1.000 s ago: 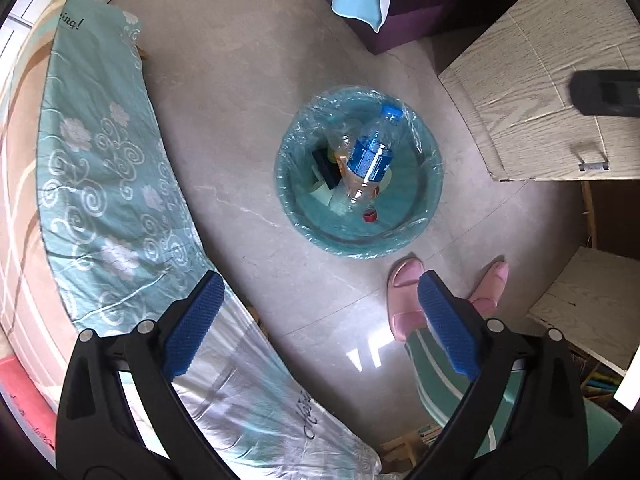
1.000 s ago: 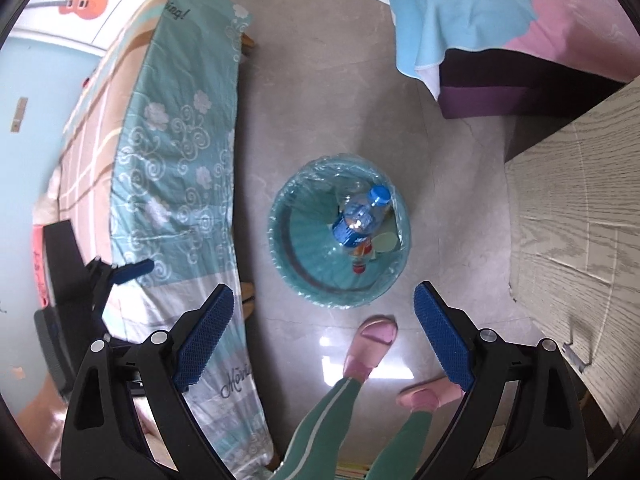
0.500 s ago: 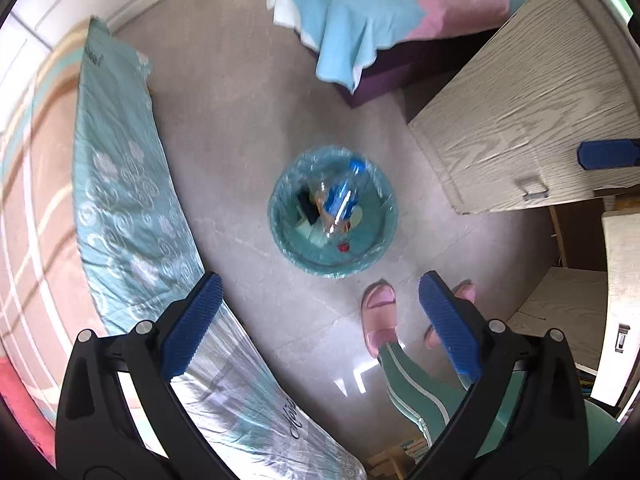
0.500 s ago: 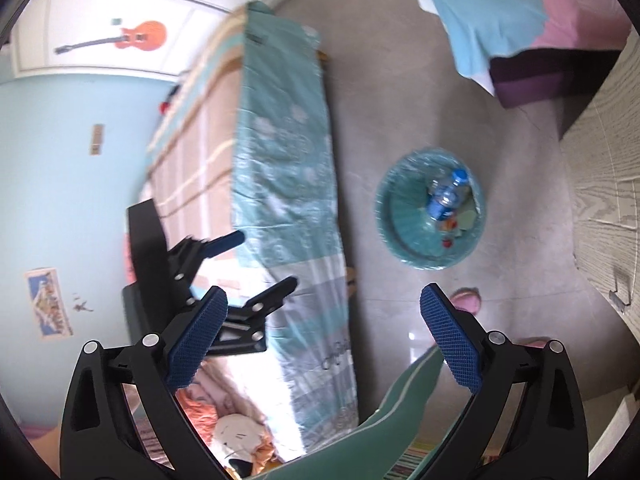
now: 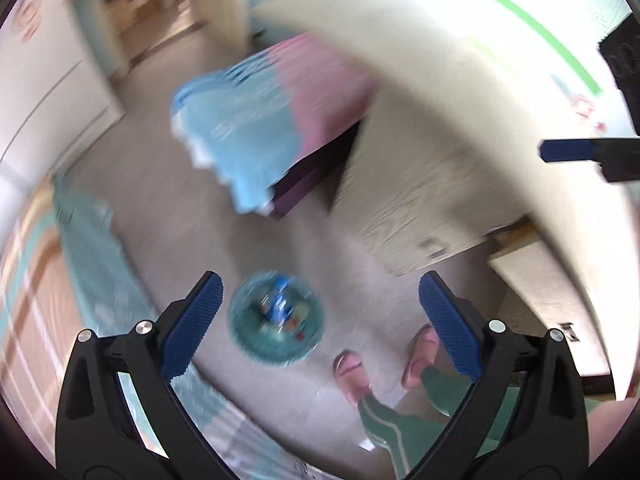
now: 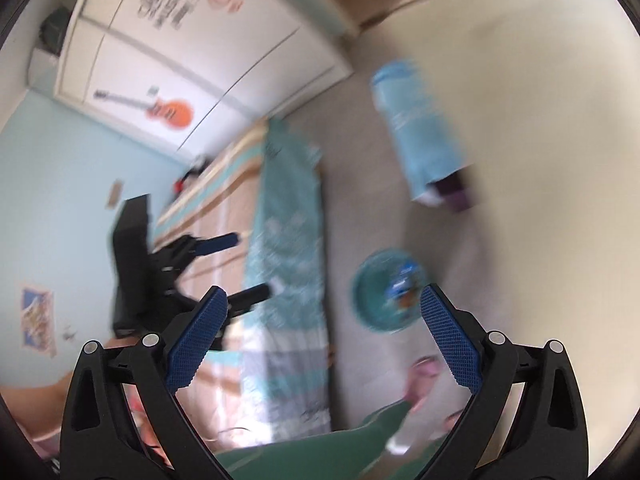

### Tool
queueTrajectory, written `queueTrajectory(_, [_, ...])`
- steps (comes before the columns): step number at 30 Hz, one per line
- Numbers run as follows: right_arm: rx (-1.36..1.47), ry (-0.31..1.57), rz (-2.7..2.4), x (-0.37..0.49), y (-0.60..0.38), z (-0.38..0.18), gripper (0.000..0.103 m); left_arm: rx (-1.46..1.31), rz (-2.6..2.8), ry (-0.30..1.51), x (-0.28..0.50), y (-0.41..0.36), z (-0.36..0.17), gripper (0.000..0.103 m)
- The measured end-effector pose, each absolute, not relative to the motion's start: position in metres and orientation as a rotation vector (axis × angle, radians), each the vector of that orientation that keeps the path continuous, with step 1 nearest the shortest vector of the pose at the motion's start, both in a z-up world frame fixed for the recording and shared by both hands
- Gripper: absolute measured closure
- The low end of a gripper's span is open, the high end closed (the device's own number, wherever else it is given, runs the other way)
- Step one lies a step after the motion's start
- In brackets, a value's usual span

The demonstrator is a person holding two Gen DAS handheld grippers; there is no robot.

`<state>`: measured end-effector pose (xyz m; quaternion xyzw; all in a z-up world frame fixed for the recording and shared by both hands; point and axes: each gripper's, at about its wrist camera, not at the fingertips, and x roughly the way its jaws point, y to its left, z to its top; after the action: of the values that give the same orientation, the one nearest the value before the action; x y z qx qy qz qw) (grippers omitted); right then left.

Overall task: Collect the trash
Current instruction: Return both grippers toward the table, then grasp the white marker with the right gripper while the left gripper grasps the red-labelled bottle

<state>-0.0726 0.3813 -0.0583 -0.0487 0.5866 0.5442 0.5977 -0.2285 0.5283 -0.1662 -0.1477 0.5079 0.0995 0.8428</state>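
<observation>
Left gripper (image 5: 318,302): fingers spread wide, released, nothing between the blue pads. Left of its left finger (image 5: 192,328), a bed with teal flowered bedspread (image 5: 88,280), blurred. Just beyond and between the fingertips, nearer the left one, the trash bin (image 5: 240,334), round, teal, lined with a clear bag, standing on the grey floor (image 5: 160,168). Inside it, a plastic bottle with blue label (image 5: 280,304) among other litter too blurred to name. Farther ahead, a second bed with blue and pink cover (image 5: 256,120). Below the right finger (image 5: 448,328), a person's pink slippers (image 5: 352,372) and green trouser leg (image 5: 384,420). Beyond the right fingertip, a pale wood-grain cabinet (image 5: 420,200).

Right gripper (image 6: 322,306): fingers likewise spread, its jaws having just been opening, nothing between them. Beyond its left finger, the left gripper seen side-on. Between the fingers, the teal bedspread; touching the right fingertip's outline in view but lying far below it, the trash bin with the bottle.
</observation>
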Motion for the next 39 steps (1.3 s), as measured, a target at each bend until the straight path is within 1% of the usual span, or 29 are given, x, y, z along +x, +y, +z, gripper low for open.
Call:
queueTrajectory(3, [-0.07, 1.306, 1.141, -0.038, 0.328, -0.043, 0.007, -0.24, 0.101, 1.032, -0.188, 0.498, -0.141, 0.007])
queueTrajectory(8, [0.027, 1.243, 0.892, 0.015, 0.227, -0.033, 0.007, -0.15, -0.073, 0.983, -0.112, 0.442, -0.111, 0.007])
queueTrajectory(14, [0.114, 1.204, 0.655, 0.055, 0.11, -0.039, 0.007, -0.004, -0.244, 0.949, -0.026, 0.357, -0.092, 0.007])
queueTrajectory(21, [0.155, 1.222, 0.471, 0.093, 0.006, -0.059, 0.007, 0.026, -0.368, 0.928, 0.059, 0.265, -0.078, 0.007])
queueTrajectory(26, [0.183, 1.222, 0.42, 0.114, -0.033, -0.063, 0.007, 0.088, -0.458, 0.91, 0.109, 0.224, -0.072, 0.007])
queueTrajectory(32, [0.209, 1.232, 0.364, 0.129, -0.058, -0.077, 0.007, 0.294, -0.648, 0.883, 0.174, 0.179, -0.065, 0.007])
queueTrajectory(39, [0.316, 1.215, 0.205, 0.14, -0.054, -0.094, 0.007, 0.546, -0.936, 0.872, 0.252, 0.136, -0.073, 0.007])
